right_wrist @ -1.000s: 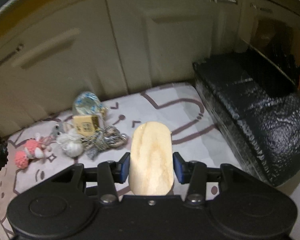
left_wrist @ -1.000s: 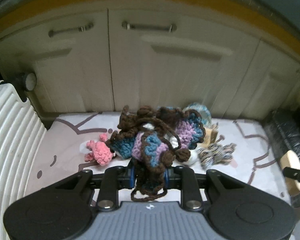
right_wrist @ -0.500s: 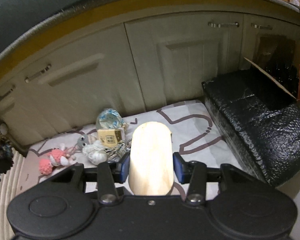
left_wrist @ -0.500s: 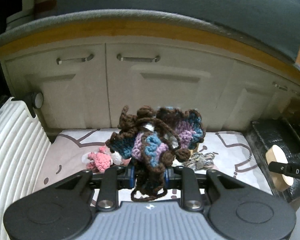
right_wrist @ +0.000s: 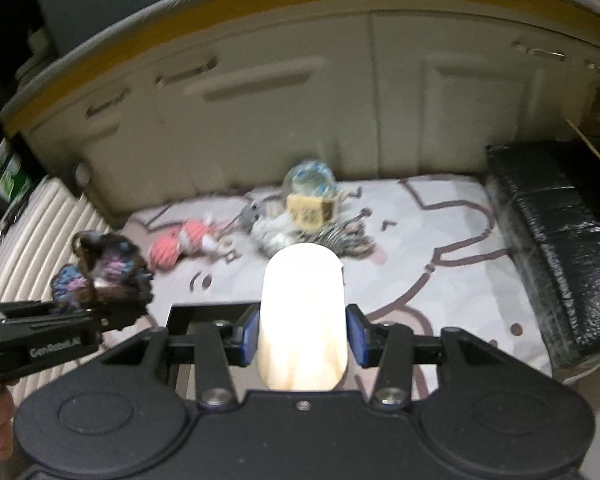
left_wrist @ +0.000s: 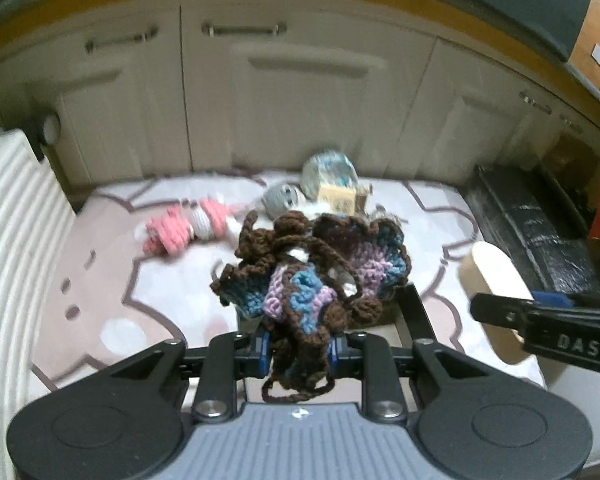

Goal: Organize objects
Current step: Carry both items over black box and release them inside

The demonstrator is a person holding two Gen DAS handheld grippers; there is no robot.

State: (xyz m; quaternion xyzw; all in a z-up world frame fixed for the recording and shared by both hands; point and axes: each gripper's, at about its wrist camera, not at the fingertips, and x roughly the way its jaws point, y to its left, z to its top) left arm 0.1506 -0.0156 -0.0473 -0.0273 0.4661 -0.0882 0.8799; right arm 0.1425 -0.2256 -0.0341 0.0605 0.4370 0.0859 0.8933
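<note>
Left gripper (left_wrist: pixel 298 354) lower centre of its frame, tilted down, jaws clamped tight on the crochet piece (left_wrist: pixel 312 276). Right gripper (right_wrist: pixel 303 334) lower centre, also tilted down, jaws gripping the wooden board (right_wrist: pixel 303 316) by both edges.

Two crochet pieces (left_wrist: pixel 312 280) (left_wrist: pixel 188 230), one wooden board (right_wrist: pixel 302 316), one snow globe (right_wrist: pixel 310 178), two grippers (left_wrist: pixel 298 350) (right_wrist: pixel 302 330)

left wrist: looks down along its fingers, close, toward cabinets (left_wrist: pixel 300 92).
right wrist: same.
shared: patterned mat (left_wrist: pixel 172 280) (right_wrist: pixel 440 248), pink toy (left_wrist: pixel 184 230) (right_wrist: pixel 180 242).
</note>
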